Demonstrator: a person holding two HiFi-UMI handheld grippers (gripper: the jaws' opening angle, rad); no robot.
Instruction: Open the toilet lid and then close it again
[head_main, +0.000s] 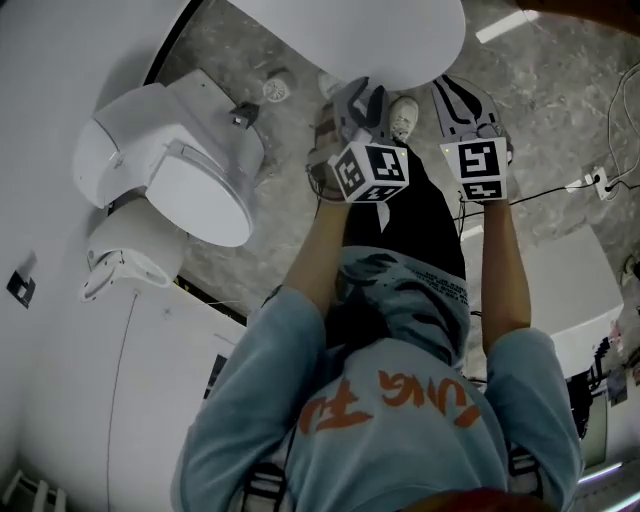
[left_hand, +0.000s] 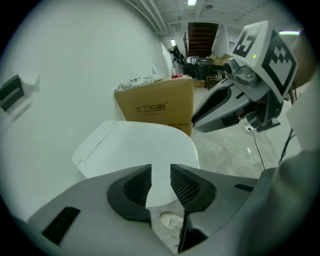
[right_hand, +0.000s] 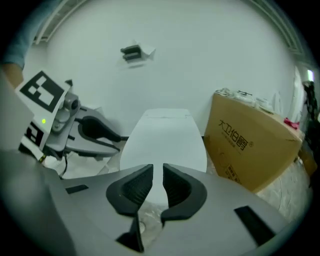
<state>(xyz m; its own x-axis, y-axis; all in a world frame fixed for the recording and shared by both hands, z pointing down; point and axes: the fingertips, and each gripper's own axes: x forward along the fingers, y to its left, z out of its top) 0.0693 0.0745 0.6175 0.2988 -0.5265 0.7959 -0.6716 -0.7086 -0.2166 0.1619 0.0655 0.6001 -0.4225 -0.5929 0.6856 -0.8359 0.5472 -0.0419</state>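
Note:
The toilet's white lid lies shut and flat at the top of the head view, just beyond both grippers. My left gripper hovers a little short of the lid's front edge, its jaws slightly apart with nothing between them. In the left gripper view the lid shows through the gap of that gripper. My right gripper is beside it, jaws parted by a narrow slit and empty. From the right gripper view the lid stretches ahead of the gripper, with the left gripper at the left.
A second white toilet stands against the wall at left. A brown cardboard box sits right of the lid by the wall. A cable and power strip lie on the grey floor. My shoe is under the grippers.

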